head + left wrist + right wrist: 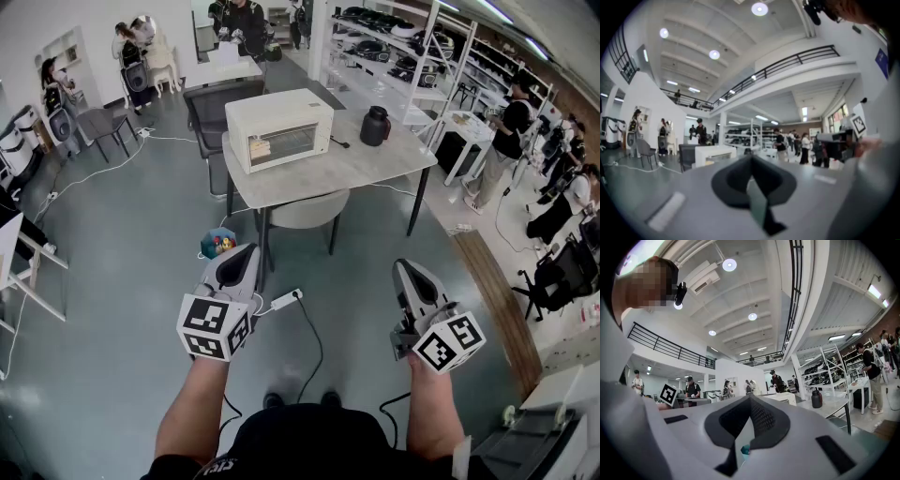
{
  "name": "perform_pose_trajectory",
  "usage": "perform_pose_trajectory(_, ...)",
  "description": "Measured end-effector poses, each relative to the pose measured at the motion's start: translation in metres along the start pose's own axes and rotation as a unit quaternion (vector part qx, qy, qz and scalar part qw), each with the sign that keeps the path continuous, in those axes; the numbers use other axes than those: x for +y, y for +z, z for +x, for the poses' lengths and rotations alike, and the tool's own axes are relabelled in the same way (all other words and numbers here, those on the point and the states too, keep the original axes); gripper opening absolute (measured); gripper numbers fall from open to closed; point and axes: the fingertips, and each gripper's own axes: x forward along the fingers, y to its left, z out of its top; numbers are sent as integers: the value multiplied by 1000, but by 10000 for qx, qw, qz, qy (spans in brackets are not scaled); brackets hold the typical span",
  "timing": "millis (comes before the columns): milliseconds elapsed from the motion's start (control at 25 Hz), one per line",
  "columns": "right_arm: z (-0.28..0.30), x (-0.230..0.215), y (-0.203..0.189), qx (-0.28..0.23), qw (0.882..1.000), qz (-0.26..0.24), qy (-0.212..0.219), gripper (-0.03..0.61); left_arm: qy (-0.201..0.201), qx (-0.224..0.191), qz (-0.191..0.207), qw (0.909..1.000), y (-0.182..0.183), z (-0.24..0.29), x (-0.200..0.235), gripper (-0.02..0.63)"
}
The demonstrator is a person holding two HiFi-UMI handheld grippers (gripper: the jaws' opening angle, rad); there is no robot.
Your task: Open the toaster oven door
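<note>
toaster oven [279, 128] sits on surface [375, 161] well ahead of both grippers, door probably closed, facing them; left gripper [246, 253] lines up nearer than right gripper [403, 269]; both pinched together, empty.

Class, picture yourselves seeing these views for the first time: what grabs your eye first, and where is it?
The cream toaster oven, door shut, sits on the grey table ahead, a black jug to its right. Nearer, the left gripper and right gripper are held out over the floor, jaws together, nothing between them.
</note>
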Motion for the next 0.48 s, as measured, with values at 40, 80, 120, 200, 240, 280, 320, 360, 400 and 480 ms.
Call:
perform_pose_trajectory(40,-1,-3,0,-4,10000,6,6,-9,-3,2,-19,10000,-1,2,-3,8)
perform_pose_trajectory(80,-1,-6,0,-7,10000,12,18,-9,-5,5,-35,10000,-1,4,-5,8)
perform_pose_trajectory(120,-1,-8,0,-7,10000,16,38,-9,-2,13,-48,10000,-2,6,-8,8)
perform_pose_trajectory(200,-2,-12,0,6,9999,16,105,-9,23,35,-71,10000,-4,10,-13,8)
perform_pose_trajectory(240,-2,-13,0,16,9999,15,144,-9,42,45,-90,9999,-5,12,-16,8)
perform_pose_trajectory(280,-2,-15,0,26,9998,17,181,-9,59,53,-116,9999,-5,13,-18,8)
perform_pose_trajectory(320,-3,-16,0,33,9998,22,216,-9,72,60,-142,9999,-6,15,-21,8)
perform_pose_trajectory(360,-4,-18,1,38,9997,34,249,-9,84,68,-158,9998,-6,16,-23,8)
perform_pose_trajectory(400,-5,-20,1,41,9996,55,283,-9,96,79,-164,9998,-6,18,-26,8)
perform_pose_trajectory(480,-9,-26,0,51,9993,136,334,-9,117,103,-159,9998,-7,22,-33,8)
